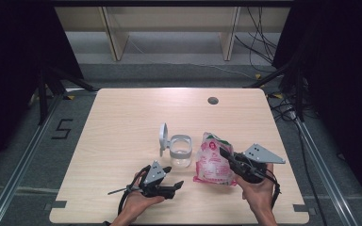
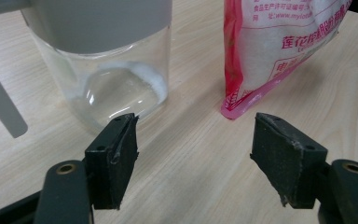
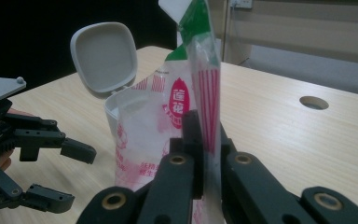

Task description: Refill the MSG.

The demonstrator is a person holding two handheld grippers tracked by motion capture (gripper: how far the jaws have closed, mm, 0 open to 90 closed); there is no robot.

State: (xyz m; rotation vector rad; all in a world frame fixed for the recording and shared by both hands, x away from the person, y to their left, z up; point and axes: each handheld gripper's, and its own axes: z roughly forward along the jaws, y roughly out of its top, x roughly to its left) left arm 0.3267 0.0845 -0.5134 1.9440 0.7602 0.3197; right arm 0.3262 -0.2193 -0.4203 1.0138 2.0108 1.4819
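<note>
The right tool (image 1: 224, 154) clamps the soft, shifting pink sugar pouch (image 1: 211, 162) by its crimped side seam beside the open-lidded glass jar (image 1: 180, 151) on the surface (image 1: 122, 122), while the left tool (image 1: 173, 176) waits open.

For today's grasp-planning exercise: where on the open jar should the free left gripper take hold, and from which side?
Grip the jar around its clear lower body, coming level from the person's side with the left gripper. The hinged lid stands open on the jar's left, and the bag stands apart on its right, so the near wall is free, though smooth glass may slip.
</note>
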